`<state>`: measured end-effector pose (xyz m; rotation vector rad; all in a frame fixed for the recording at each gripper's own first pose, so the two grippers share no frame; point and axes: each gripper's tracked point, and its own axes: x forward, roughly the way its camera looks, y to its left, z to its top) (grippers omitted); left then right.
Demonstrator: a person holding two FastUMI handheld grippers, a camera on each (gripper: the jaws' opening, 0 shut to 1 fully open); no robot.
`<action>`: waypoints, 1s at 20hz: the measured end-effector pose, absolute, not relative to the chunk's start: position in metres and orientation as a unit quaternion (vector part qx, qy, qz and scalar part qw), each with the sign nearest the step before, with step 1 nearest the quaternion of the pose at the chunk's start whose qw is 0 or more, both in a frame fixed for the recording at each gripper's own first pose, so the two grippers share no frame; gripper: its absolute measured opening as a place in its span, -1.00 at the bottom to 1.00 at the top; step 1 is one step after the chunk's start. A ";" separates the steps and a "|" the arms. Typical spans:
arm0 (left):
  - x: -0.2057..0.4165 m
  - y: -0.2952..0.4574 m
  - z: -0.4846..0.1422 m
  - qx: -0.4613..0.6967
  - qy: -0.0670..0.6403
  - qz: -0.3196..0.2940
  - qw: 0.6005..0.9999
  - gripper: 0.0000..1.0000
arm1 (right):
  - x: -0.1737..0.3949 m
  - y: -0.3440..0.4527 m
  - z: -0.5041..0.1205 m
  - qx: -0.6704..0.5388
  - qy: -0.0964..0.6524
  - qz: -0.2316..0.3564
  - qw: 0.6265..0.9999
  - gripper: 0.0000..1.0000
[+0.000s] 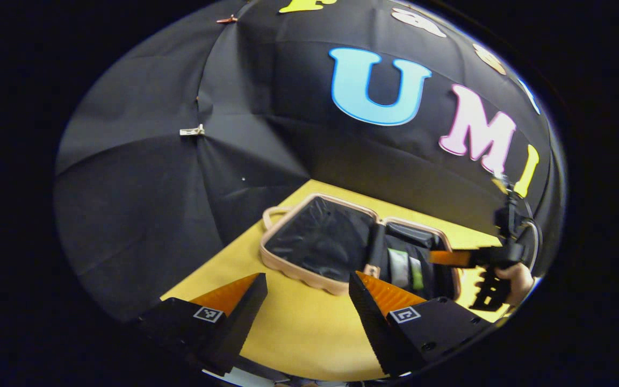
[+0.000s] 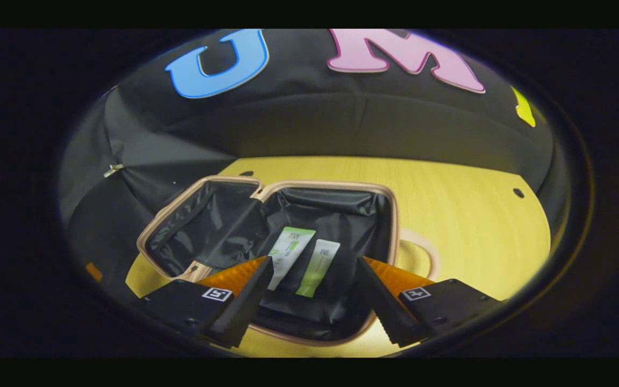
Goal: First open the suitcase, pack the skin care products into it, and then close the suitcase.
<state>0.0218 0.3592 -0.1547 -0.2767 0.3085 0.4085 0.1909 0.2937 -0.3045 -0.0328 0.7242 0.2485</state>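
The suitcase [image 2: 266, 215] lies wide open on the yellow table [image 2: 465, 215], its two pink-rimmed halves flat and lined with black fabric. In the right gripper view, two skin care tubes rest side by side in the right-hand half — a taller white-and-green tube [image 2: 288, 252] and, just beside it, a shorter tube [image 2: 317, 266] with a green lower end. Both lie flat on the lining, tilted slightly, near each other but apart. A pink carrying handle [image 2: 422, 258] curves out from the case's right edge onto the table.

The right gripper [image 2: 315, 287] hovers above that half, its jaws spread with the tubes visible in the gap between them; neither finger touches a tube.

In the left gripper view, the suitcase [image 1: 320, 242] sits farther off on the table [image 1: 299, 328], the tubes [image 1: 406, 269] showing as pale strips in its far half. The left gripper [image 1: 307, 295] hangs over bare tabletop near the case's front edge, jaws spread and holding nothing. Beyond the case, the other gripper [image 1: 449, 258] reaches in from the right, a hand [image 1: 516, 277] behind it.
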 end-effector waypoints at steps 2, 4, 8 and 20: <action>0.043 0.385 -0.154 -0.161 0.154 0.201 0.954 0.93 | 0.193 0.276 -0.278 -0.041 0.297 0.117 0.947 0.96; 0.071 0.418 -0.153 -0.189 0.147 0.201 0.950 0.92 | 0.194 0.252 -0.254 -0.066 0.243 0.102 0.962 0.95; 0.131 0.476 -0.160 -0.288 0.133 0.183 0.931 0.92 | 0.177 0.215 -0.225 -0.050 0.201 0.078 0.975 0.95; 0.252 0.539 -0.263 -0.443 0.223 0.134 0.858 0.39 | 0.128 0.175 -0.268 -0.072 0.234 0.063 0.968 0.95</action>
